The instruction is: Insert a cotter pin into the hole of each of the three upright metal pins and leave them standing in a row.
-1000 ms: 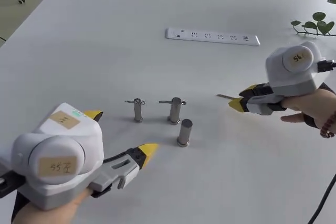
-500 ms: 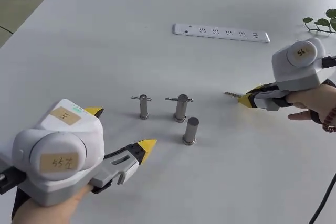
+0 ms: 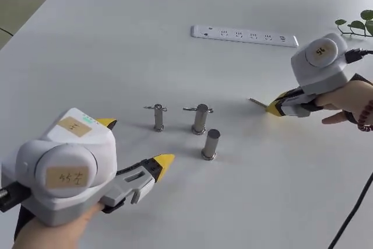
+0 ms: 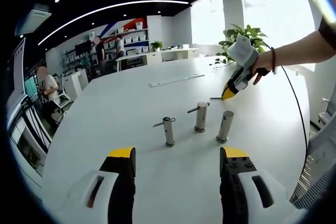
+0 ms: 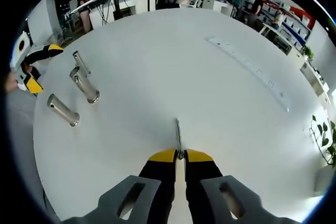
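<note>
Right gripper (image 5: 180,154): my jaws pinched shut on the cotter pin (image 5: 178,135), which juts level from the tips.
Left gripper (image 4: 177,153): jaws wide, nothing held.
Bare pin (image 3: 210,143): upright, left of my right gripper, well apart; the cotter pin's long axis points roughly that way.
Filled pins (image 3: 158,117) (image 3: 200,119): just behind the bare pin.
Surface: white table (image 3: 116,39), power strip (image 3: 243,35) far beyond the bare pin.

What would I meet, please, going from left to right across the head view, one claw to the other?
left claw → first fitted metal pin → second fitted metal pin → bare metal pin → third cotter pin → right claw, which grips it
</note>
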The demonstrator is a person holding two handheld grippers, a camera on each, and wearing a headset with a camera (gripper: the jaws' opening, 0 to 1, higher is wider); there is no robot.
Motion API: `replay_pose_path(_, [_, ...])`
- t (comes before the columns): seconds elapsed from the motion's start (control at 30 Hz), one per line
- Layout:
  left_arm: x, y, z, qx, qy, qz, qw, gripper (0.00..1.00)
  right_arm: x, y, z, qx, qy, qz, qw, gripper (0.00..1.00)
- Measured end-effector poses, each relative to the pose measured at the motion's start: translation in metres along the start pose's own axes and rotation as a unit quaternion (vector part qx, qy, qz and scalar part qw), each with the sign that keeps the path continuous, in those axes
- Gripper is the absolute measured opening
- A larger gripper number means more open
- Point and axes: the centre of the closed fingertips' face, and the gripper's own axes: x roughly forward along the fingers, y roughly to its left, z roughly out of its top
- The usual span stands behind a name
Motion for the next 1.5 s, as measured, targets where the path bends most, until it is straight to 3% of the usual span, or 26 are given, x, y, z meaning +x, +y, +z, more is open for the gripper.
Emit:
replay_pose_path(0.1, [0.0, -0.001, 0.0, 0.0, 0.0, -0.002, 1.0, 0.64, 0.001, 0.004, 0.006, -0.04, -0.006, 0.002, 0.9992, 0.0])
replay_pose_path(0.17, [0.0, -0.002, 0.001, 0.001, 0.0, -0.004, 1.0, 0.64, 0.001, 0.003, 0.004, -0.046, 0.006, -0.004, 0.9989, 0.0])
replay_pose_path(0.53, [-0.002, -0.001, 0.0, 0.001, 0.002, -0.004, 1.0, 0.62, 0.002, 0.0, 0.005, -0.058, 0.012, -0.008, 0.9982, 0.0])
replay_pose_path(0.93, [-0.004, 0.001, 0.005, 0.006, -0.004, -0.005, 1.0, 0.59, -0.009, 0.009, 0.014, -0.098, -0.001, -0.022, 0.9949, 0.0])
replay_pose_path(1.27, [-0.004, -0.017, 0.026, -0.033, -0.024, -0.065, 0.997, 0.46, -0.038, 0.043, 0.032, -0.141, -0.048, -0.016, 0.9887, 0.0])
replay_pose_path(1.37, [-0.006, -0.025, 0.034, -0.033, -0.035, -0.088, 0.995, 0.38, -0.046, 0.056, 0.038, -0.155, -0.064, -0.007, 0.9859, 0.0])
replay_pose_path(1.5, [-0.004, -0.035, 0.041, -0.024, -0.032, -0.113, 0.9928, 0.36, -0.057, 0.075, 0.047, -0.173, -0.086, 0.002, 0.9812, 0.0])
